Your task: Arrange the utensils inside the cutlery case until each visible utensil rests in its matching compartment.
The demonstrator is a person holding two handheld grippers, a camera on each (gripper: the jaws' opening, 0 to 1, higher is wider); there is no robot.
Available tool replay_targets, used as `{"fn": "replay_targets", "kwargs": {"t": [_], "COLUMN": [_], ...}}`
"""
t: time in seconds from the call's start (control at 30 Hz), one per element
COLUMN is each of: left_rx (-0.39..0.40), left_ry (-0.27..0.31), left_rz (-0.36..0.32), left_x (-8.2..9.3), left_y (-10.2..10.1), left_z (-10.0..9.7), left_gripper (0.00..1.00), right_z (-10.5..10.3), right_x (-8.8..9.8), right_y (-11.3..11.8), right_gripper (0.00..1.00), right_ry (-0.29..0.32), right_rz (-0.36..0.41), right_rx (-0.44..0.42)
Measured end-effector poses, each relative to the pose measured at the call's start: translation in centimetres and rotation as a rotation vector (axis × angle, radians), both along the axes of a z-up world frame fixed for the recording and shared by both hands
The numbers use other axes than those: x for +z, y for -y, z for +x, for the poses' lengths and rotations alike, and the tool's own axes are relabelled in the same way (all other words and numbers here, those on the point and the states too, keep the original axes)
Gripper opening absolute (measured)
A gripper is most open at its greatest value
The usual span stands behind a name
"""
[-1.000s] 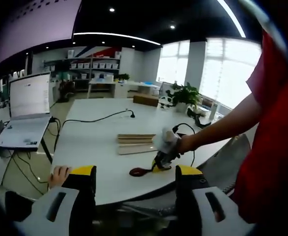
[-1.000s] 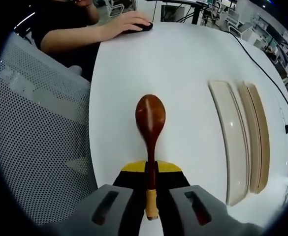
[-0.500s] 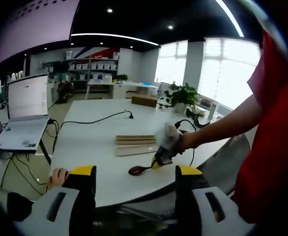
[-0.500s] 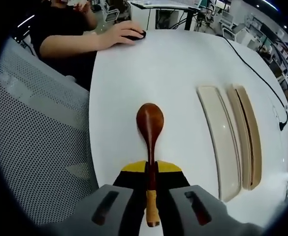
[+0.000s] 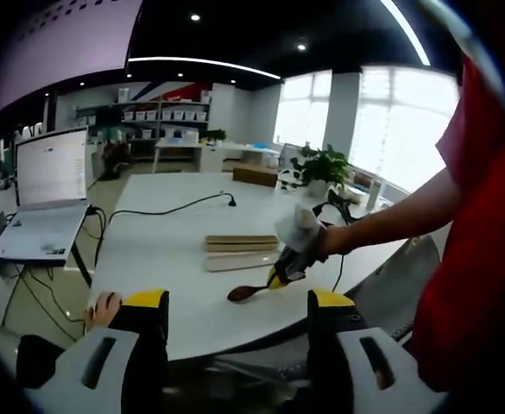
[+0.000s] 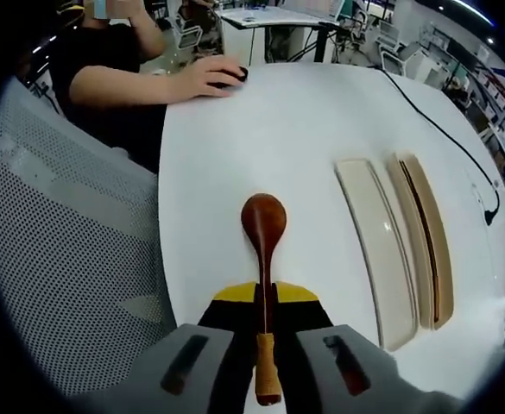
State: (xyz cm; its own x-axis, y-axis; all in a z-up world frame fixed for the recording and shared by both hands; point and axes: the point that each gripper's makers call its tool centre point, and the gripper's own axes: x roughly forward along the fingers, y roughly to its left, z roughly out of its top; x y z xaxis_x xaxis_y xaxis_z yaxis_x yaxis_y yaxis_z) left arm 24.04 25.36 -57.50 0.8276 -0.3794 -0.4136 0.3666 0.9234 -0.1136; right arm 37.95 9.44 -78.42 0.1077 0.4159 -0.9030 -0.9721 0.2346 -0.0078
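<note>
spoon [image 6: 263, 226] above table [image 6: 295, 129], cutlery case [image 6: 399, 241] to its right, mesh chair [image 6: 62, 259] left

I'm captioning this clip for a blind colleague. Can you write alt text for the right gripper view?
The right hand-held gripper is shut on the handle of a dark wooden spoon, held bowl-forward above a white table. To the right lies the pale cutlery case with its lid alongside. At the table's far edge a seated person's hand rests on a mouse, near a grey mesh chair.
</note>
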Motion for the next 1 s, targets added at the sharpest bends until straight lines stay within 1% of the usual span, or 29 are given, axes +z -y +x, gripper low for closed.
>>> {"fn": "replay_targets", "kwargs": {"t": [0.1, 0.2, 0.3, 0.37, 0.53, 0.73, 1.0], "left_rx": [0.005, 0.002, 0.004, 0.009, 0.007, 0.005, 0.001], "left_ry": [0.0, -0.001, 0.001, -0.001, -0.004, 0.002, 0.0], "left_rz": [-0.004, -0.003, -0.003, -0.009, -0.004, -0.004, -0.005], "left_x": [0.0, -0.1, 0.0, -0.1, -0.2, 0.0, -0.1], "left_y": [0.0, 0.2, 0.3, 0.2, 0.1, 0.2, 0.3], "left_z": [0.0, 0.0, 0.0, 0.0, 0.0, 0.2, 0.3], "left_gripper": [0.67, 0.67, 0.67, 0.67, 0.67, 0.67, 0.67], "right_z": [0.3, 0.4, 0.6, 0.7, 0.9, 1.3, 1.7], "right_x": [0.4, 0.6, 0.9, 1.0, 1.4, 2.2, 2.8], "right_y": [0.0, 0.0, 0.0, 0.1, 0.1, 0.0, 0.1], "right_gripper": [0.01, 0.01, 0.01, 0.01, 0.01, 0.01, 0.01], "right_ry": [0.002, -0.017, -0.014, -0.027, -0.031, -0.031, -0.02], "right_rz": [0.008, 0.009, 0.016, 0.01, -0.005, -0.002, -0.001], "right_rx": [-0.016, -0.036, -0.047, -0.063, -0.068, -0.079, -0.083]}}
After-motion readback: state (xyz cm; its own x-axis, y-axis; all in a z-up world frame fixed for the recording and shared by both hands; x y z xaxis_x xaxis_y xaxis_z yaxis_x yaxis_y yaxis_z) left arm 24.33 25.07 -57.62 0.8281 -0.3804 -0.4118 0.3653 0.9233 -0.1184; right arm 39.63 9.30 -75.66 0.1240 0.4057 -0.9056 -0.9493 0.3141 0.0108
